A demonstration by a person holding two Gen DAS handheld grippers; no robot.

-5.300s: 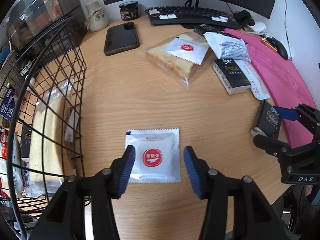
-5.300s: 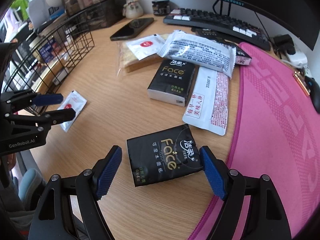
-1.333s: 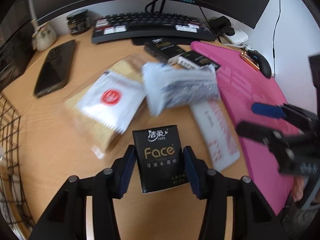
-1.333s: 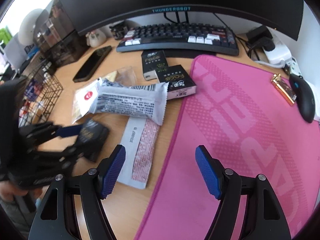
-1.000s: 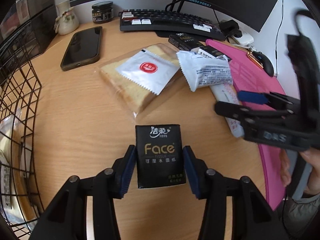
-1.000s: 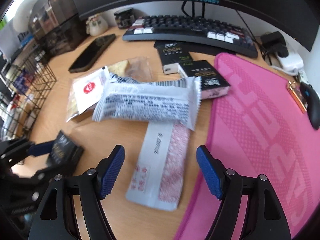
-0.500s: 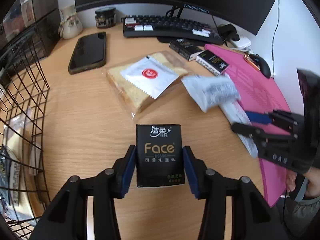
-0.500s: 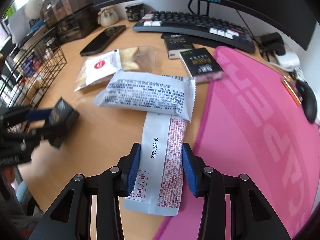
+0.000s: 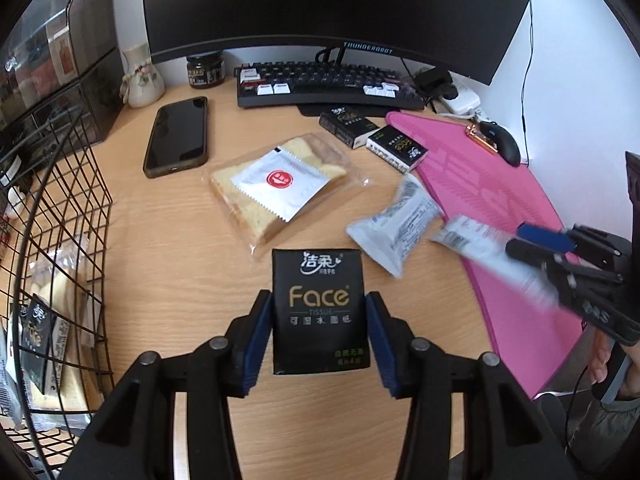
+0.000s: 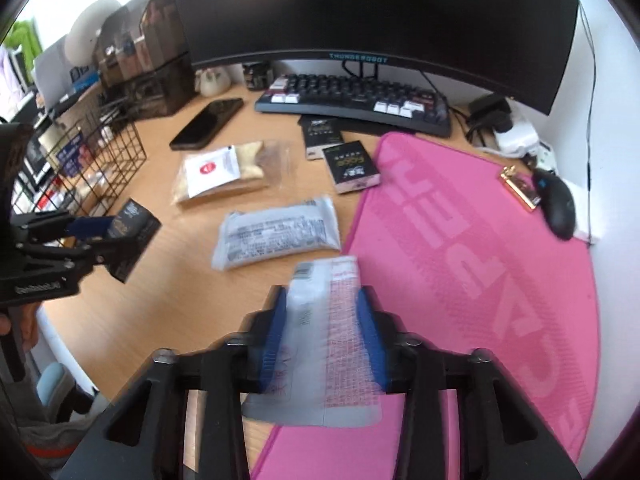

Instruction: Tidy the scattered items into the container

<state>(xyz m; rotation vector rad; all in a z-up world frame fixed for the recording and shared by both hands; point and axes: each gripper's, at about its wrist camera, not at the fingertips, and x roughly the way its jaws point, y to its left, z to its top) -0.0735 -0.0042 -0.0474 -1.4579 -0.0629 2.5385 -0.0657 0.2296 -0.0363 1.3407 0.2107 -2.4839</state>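
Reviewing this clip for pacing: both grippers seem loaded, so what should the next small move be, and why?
Probably carry the black Face tissue pack, clamped in the left gripper, leftward over the black wire basket and release it there. The right gripper is shut on the white and pink flat sachet, so it can follow. The basket already holds similar packs, and it sits nearest the left gripper.

Left gripper (image 9: 319, 322) clamps the black tissue pack (image 9: 319, 306) dead centre; wire basket (image 9: 60, 216) at nine o'clock, right gripper (image 9: 548, 250) pinching a blurred sachet (image 9: 488, 250) at three.
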